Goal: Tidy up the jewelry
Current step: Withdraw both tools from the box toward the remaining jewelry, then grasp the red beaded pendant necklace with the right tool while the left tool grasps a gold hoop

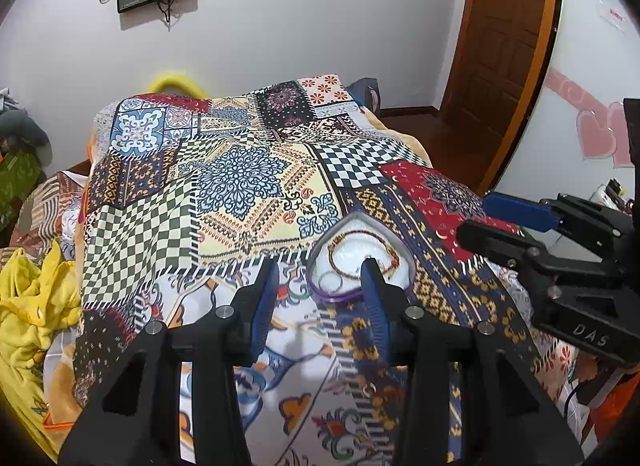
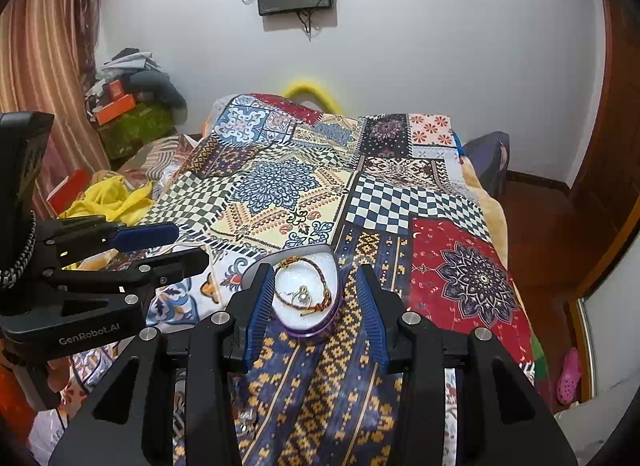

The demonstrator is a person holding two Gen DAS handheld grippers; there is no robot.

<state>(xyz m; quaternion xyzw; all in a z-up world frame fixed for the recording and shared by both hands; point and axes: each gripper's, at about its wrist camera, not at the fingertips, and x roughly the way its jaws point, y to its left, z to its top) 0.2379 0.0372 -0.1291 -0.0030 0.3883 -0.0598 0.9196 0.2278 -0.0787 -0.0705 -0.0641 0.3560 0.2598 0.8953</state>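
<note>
Both fingers spread wide, empty. Lower right gripper point(image 2: 316, 306) straight over heart-shaped dish point(image 2: 330, 262); pinch ring point(image 2: 303, 294) at 6 o'clock, avoiding bracelet point(image 2: 320, 278).

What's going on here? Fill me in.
A person holds a gripper in each hand over a bed with a patchwork cover. Left gripper and right gripper are both open and empty. Between them on the cover sits a heart-shaped dish holding a braided bracelet and a ring. Some small pieces lie on the cover nearer the camera, outside the dish.
</note>
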